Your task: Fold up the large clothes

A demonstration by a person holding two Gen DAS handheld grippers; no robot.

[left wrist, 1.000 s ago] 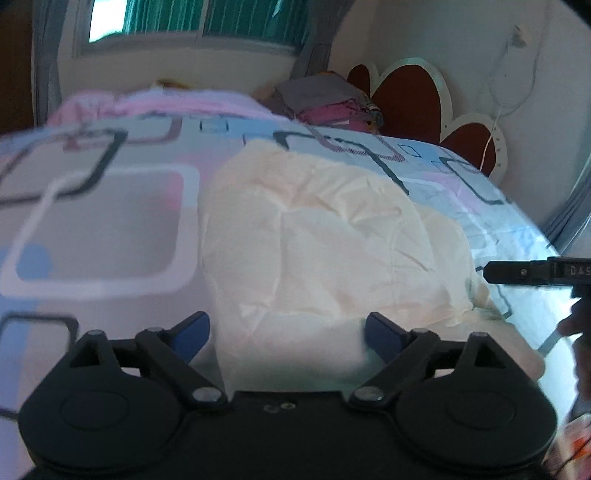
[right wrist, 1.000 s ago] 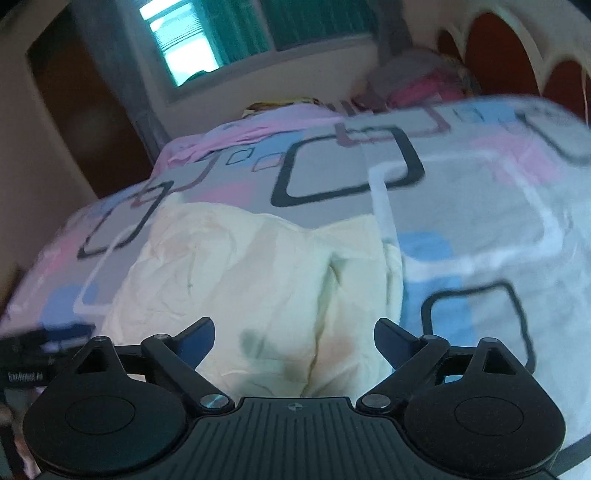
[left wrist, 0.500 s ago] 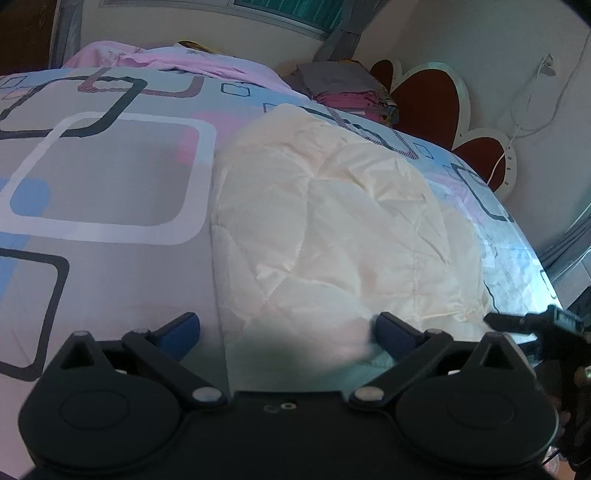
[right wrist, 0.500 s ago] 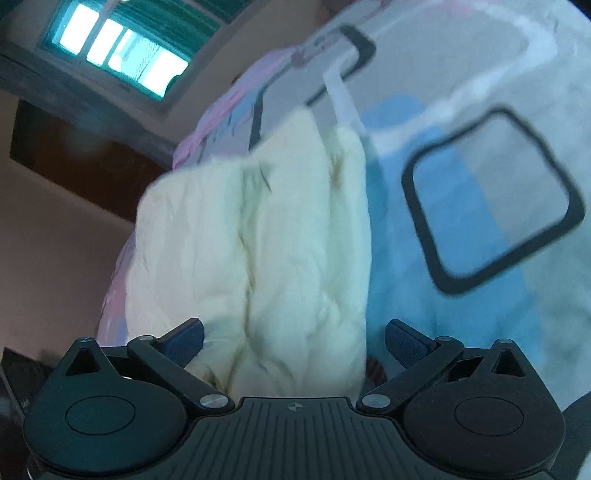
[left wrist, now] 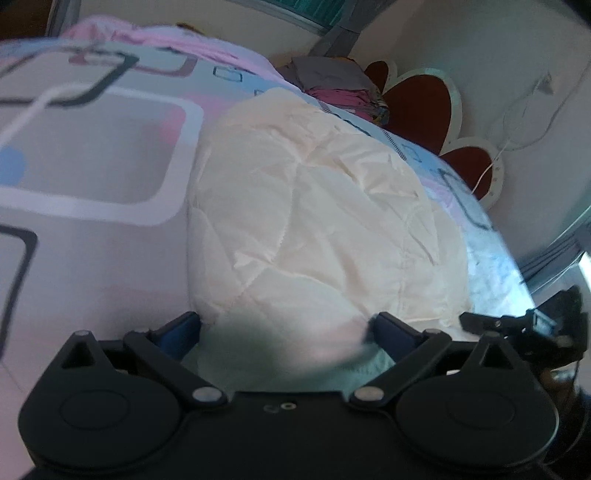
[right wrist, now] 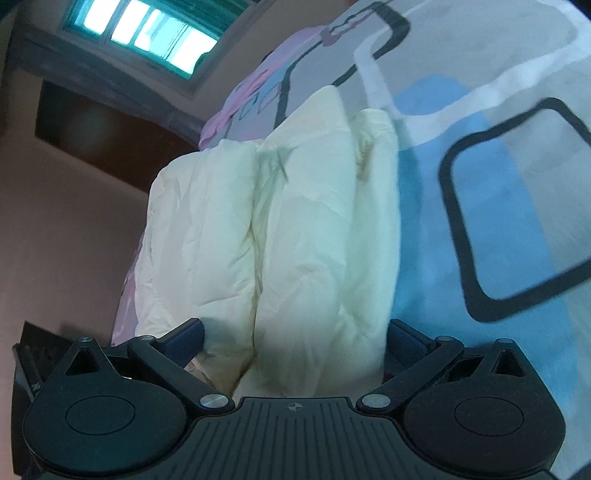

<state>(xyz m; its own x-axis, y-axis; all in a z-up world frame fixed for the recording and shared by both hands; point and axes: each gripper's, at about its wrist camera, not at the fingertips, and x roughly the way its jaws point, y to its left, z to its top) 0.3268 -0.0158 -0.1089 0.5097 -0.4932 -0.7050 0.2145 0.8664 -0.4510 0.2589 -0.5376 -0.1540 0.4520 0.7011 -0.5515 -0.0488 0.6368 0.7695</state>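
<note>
Nearest, left claw [left wrist: 284,325]: blue pads spread wide, nothing pinched, low over near edge of cream jacket [left wrist: 317,221]. Near hem of jacket blurred, directly between pads; contact not discernible.

Ahead of left claw: jacket, quilted and puffy, crumpled, lying on bedspread [left wrist: 92,166], stretching away from pads. Bedspread grey with white, black, pink and blue rounded squares, to left of jacket and beyond.

Right of left claw, near: right claw [left wrist: 517,325], black, at jacket's right edge, partly cut off by frame.

Far ahead, right: pile of clothes [left wrist: 340,85], grey and pink, on bed. Behind it, headboard [left wrist: 424,99], dark red scallops with pale rims. White cable [left wrist: 524,122] on wall further right.

Next, right claw [right wrist: 295,338] in own view: pads spread wide, nothing pinched, jacket [right wrist: 280,229] filling gap between them; touching or not cannot be told. View tilted.

Ahead of right claw: jacket in two thick lobes side by side with deep crease between, running away from pads. Bedspread [right wrist: 498,184] to right, blue patch and black-outlined square.

Far ahead, left: brown wall, dark recess, window [right wrist: 147,33] bright with teal frame.
</note>
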